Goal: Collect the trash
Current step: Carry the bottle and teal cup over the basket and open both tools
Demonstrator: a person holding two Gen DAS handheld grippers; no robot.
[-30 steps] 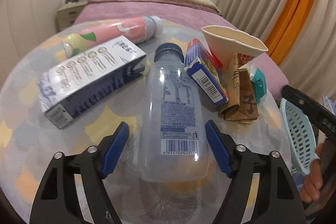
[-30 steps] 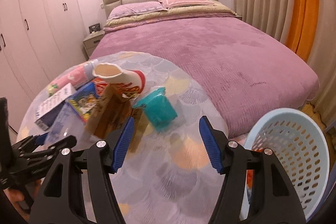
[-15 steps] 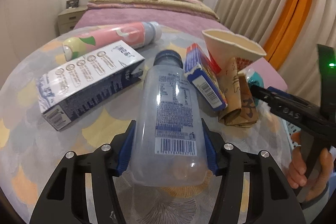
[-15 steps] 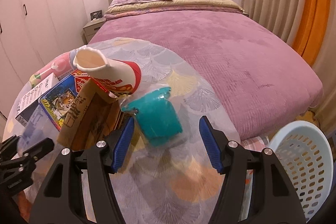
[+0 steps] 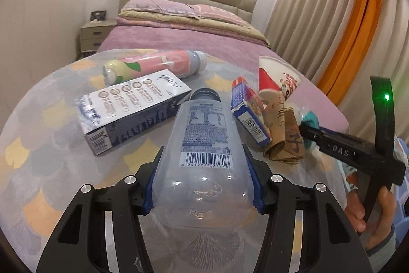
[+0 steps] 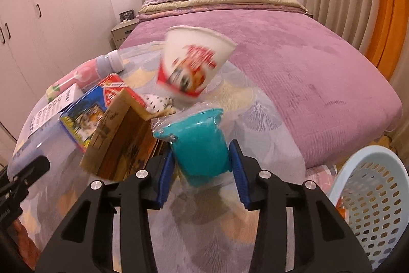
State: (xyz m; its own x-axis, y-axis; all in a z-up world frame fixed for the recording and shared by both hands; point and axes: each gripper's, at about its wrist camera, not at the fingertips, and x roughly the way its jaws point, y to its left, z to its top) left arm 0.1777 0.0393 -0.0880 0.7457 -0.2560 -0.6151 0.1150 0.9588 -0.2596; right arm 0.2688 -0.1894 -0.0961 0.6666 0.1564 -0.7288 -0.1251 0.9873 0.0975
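Left claw [image 5: 203, 186] clamps clear bottle [image 5: 204, 160]; right claw [image 6: 202, 170] seemingly pinches teal cup [image 6: 198, 145].

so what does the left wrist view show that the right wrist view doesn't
Only the left wrist view shows the left claw shut on the clear plastic bottle.

Only the right wrist view shows the pale blue perforated laundry basket and the right claw around the teal plastic cup.

Both show the red-and-white paper cup, the brown folded paper bag and the pink cylindrical bottle.
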